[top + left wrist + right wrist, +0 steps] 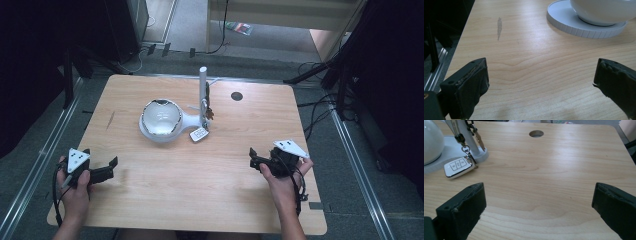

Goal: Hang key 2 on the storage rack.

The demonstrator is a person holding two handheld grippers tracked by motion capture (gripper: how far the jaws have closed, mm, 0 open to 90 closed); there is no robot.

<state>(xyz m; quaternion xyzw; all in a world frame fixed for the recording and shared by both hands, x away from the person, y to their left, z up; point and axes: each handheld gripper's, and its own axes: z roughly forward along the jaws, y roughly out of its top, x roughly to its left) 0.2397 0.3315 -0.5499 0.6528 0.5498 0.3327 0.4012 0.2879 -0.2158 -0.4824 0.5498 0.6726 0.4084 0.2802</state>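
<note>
A white bowl [161, 117] with a shiny inside sits on a round white base [148, 132] at the table's middle. The base runs right to an upright white post [203, 92]. A bunch of keys [209, 113] hangs from the post, and its white car key fob [199, 134] lies on the wood. My left gripper [111, 168] is near the front left edge, open and empty. My right gripper [253, 159] is at the front right, also open and empty. The right gripper view shows the fob [457, 166], a hanging key [479, 141] and my right gripper [539, 195]. The left gripper view shows the bowl [604, 10], the base [564, 21] and my left gripper [540, 72].
The wooden table [200, 190] has a round cable hole [236, 96] at the back right and a grey streak [110, 120] at the left. Dark stands and cables surround the table on the floor. Bare wood lies between both grippers and the bowl.
</note>
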